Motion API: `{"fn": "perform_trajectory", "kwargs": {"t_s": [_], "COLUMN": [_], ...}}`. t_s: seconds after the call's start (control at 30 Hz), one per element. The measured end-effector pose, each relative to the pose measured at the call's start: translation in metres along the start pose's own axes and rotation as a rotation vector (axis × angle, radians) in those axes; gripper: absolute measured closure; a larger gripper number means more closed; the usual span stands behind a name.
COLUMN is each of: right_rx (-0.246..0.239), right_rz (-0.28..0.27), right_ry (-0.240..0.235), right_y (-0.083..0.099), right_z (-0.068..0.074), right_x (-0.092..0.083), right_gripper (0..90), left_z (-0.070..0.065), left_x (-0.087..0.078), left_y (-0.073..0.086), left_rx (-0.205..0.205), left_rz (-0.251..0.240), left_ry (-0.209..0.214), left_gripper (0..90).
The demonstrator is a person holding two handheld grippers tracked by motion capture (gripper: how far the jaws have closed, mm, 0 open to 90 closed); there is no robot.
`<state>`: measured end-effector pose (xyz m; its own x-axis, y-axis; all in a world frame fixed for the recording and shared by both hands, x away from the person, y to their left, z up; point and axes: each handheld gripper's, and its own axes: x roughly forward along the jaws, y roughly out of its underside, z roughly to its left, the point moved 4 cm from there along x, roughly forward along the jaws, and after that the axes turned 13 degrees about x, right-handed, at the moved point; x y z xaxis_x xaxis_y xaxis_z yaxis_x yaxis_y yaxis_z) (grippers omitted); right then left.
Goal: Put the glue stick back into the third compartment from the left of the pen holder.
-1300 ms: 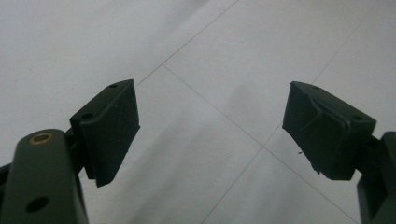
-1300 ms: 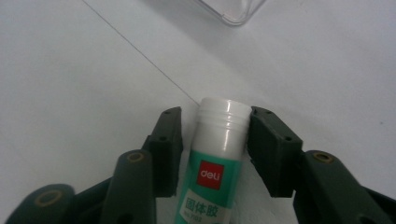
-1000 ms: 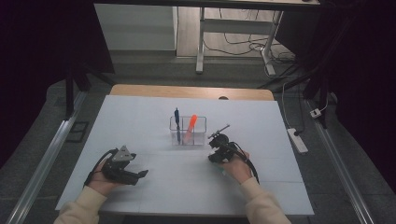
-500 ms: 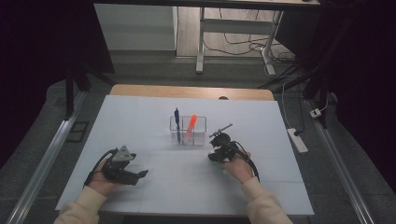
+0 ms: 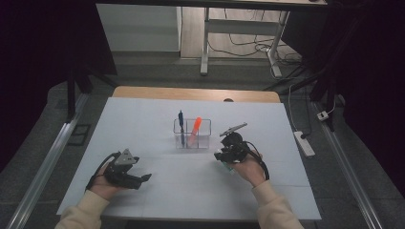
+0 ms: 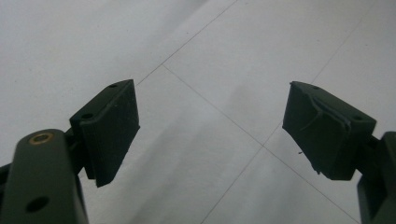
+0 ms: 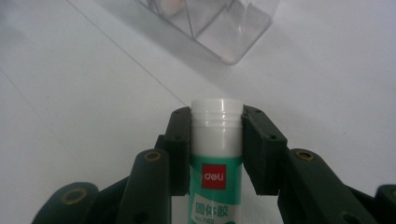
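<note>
Right gripper (image 7: 217, 140): jaws clamped on a glue stick (image 7: 216, 168), one pad on each side of its body, just under the white threaded neck.
Glue stick: white and green tube with a red label, lying along the jaws with the neck pointing away from the hand; in the high view it sits in the right gripper (image 5: 231, 150), right of centre on the table (image 5: 143, 119).
Clear organiser (image 5: 192, 135): a see-through compartmented box just left of and slightly beyond the right gripper, apart from it; a dark blue pen (image 5: 181, 125) and an orange marker (image 5: 195, 130) stand in it.
Left gripper (image 5: 125, 171): at the near left of the table, well apart from the organiser.
Left jaws: spread wide with nothing between the pads (image 6: 114, 128), bare white table behind them.
</note>
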<state>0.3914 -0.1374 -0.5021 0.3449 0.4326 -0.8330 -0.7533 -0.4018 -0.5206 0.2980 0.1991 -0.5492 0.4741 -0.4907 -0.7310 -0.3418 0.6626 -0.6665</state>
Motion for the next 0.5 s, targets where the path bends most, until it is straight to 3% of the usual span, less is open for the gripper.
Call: {"fn": "perform_trajectory", "kwargs": {"t_s": [0.5], "right_rx": [0.013], "right_rz": [-0.172], "right_ry": [-0.072], "right_y": [-0.009], "right_z": [-0.005], "right_x": [-0.026], "right_gripper": [64.7], "left_z": [0.000], "left_x": [0.000], "left_y": [0.000], "left_rx": [0.000], "left_rz": [0.000], "left_ry": [-0.001], "left_gripper": [18.2]}}
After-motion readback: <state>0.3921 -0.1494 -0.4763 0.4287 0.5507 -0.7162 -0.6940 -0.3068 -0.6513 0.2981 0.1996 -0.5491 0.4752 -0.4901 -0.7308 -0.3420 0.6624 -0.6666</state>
